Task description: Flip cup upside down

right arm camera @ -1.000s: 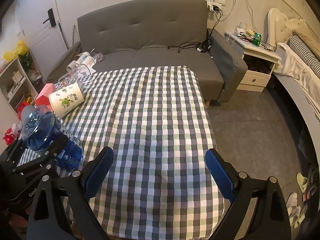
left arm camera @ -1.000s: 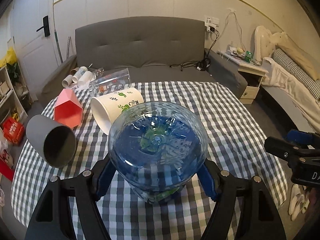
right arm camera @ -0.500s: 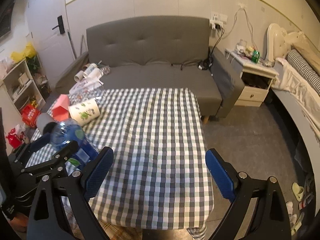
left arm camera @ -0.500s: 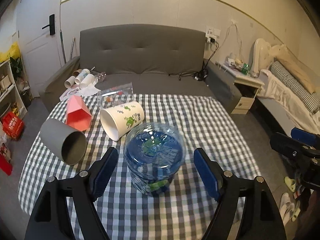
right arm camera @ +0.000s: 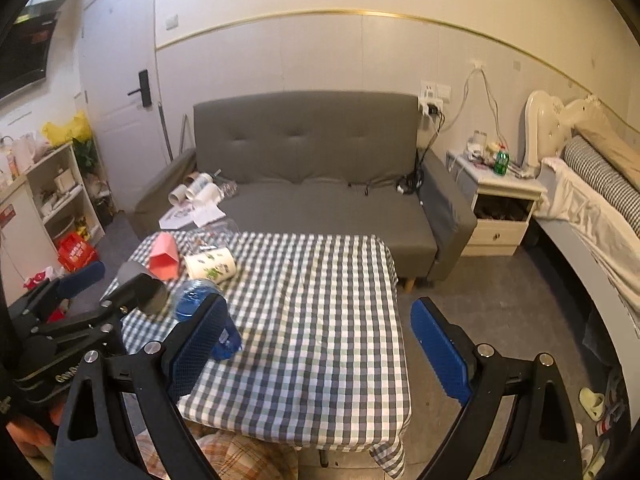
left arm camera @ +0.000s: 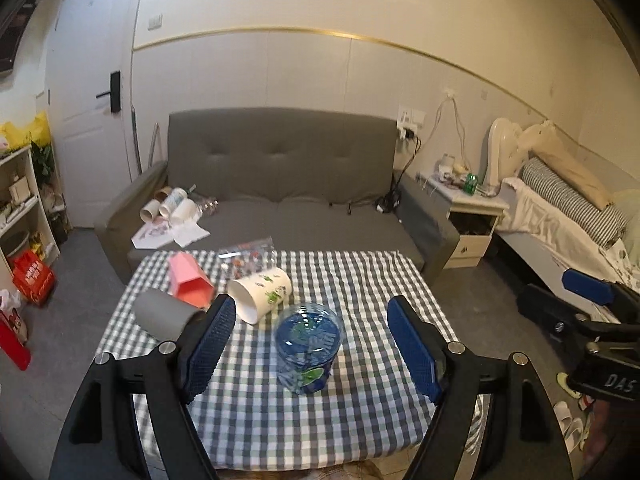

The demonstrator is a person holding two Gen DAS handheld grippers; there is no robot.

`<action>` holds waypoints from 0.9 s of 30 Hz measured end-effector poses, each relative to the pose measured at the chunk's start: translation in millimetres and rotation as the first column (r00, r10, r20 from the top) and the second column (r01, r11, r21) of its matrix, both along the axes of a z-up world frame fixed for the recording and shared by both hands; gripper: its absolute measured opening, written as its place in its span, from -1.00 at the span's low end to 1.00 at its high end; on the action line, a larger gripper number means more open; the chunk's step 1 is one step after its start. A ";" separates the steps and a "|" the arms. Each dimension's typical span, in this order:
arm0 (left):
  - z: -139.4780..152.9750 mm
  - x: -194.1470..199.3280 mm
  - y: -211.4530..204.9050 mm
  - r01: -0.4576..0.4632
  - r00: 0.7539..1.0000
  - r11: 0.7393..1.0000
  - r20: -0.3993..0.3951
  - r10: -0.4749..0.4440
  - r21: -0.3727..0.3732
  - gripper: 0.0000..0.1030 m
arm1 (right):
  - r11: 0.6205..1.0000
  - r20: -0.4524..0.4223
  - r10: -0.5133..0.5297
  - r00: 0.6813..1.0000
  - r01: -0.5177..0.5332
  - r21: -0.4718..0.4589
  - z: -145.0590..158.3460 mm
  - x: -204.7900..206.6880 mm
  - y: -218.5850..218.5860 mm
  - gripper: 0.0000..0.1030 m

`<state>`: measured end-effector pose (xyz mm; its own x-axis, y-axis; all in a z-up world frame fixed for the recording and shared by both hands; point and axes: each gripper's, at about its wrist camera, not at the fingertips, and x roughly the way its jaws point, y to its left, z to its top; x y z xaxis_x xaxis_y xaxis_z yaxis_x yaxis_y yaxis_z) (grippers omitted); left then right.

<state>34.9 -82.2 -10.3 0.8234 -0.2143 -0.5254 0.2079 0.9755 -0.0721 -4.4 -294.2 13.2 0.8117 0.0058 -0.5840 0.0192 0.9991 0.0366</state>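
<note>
A clear blue plastic cup (left arm camera: 308, 354) stands upside down, base up, on the checked tablecloth (left arm camera: 360, 280); it also shows in the right wrist view (right arm camera: 196, 300), partly behind a finger. My left gripper (left arm camera: 308, 354) is open and empty, pulled back above and in front of the cup. My right gripper (right arm camera: 316, 354) is open and empty over the table's near right part. Each gripper shows at the edge of the other's view.
A white leaf-print cup (left arm camera: 262, 290), a grey cup (left arm camera: 166, 314), a pink cup (left arm camera: 188, 284) and a clear cup (left arm camera: 248, 256) lie on their sides at the table's far left. A grey sofa (left arm camera: 280, 168) stands behind, a nightstand (left arm camera: 468, 216) and bed to the right.
My left gripper let go of the blue cup and drew back and up, leaving it base up on the table. My right gripper also drew back and rose.
</note>
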 end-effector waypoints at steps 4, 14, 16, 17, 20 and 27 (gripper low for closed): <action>4.7 -21.2 16.4 -0.017 1.000 1.000 0.021 0.017 0.017 0.57 | 1.000 0.026 0.028 0.999 -0.028 -0.003 -0.4 -12.9 14.4 0.82; -36.5 -54.5 49.2 -0.092 0.996 0.994 0.019 0.091 0.060 0.57 | 0.996 0.050 0.090 0.995 -0.091 0.020 -62.1 -32.0 54.1 0.82; -48.4 -58.5 52.6 -0.101 0.995 0.994 0.011 0.101 0.048 0.57 | 0.996 0.050 0.093 0.994 -0.093 -0.002 -75.5 -33.3 60.4 0.82; -52.0 -60.7 54.0 -0.099 0.995 0.994 0.013 0.098 0.036 0.57 | 0.995 0.046 0.098 0.994 -0.097 -0.009 -81.7 -34.3 62.3 0.82; -59.0 -66.3 53.2 -0.101 0.994 0.994 0.039 0.100 0.033 0.70 | 0.995 0.045 0.100 0.994 -0.100 -0.005 -94.1 -36.2 65.5 0.82; -56.7 -67.4 51.6 -0.107 0.992 0.993 0.068 0.104 0.041 0.99 | 0.995 0.059 0.077 0.995 -0.080 0.059 -97.5 -36.5 55.8 0.99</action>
